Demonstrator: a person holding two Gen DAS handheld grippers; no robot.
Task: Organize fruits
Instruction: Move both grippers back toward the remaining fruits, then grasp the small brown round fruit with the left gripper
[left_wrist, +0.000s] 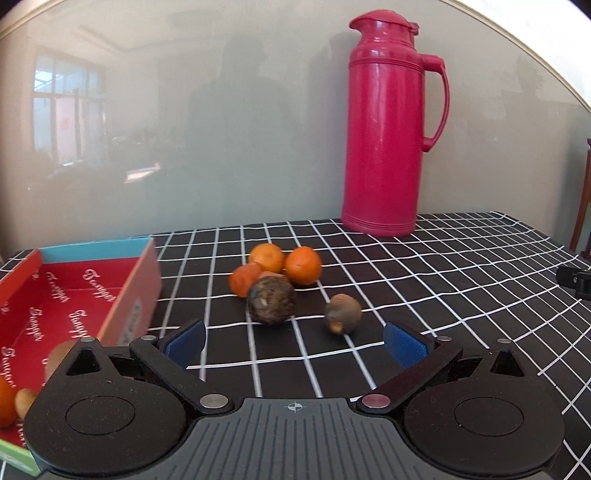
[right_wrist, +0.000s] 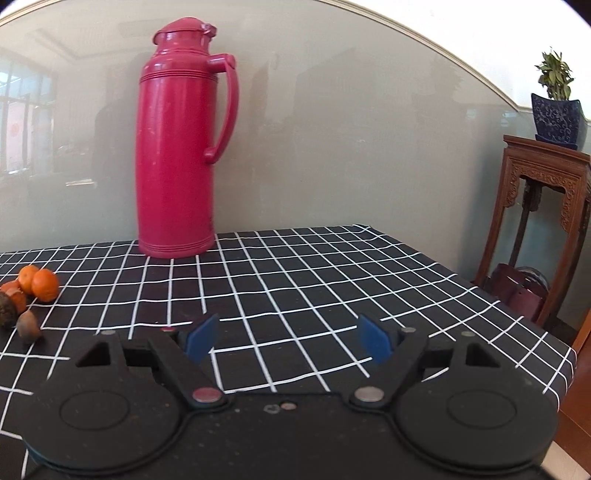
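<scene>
Both sets of jaws hang open and empty over a checked counter (left_wrist: 461, 258). Ahead of the left gripper (left_wrist: 294, 343) lies a fruit pile (left_wrist: 275, 280): oranges behind, a dark fruit (left_wrist: 271, 301) and a brown one (left_wrist: 342, 314) nearest. A red box (left_wrist: 74, 295) sits left. A pink flask (right_wrist: 177, 147) stands beyond the right gripper (right_wrist: 286, 338), the fruit far left.
</scene>
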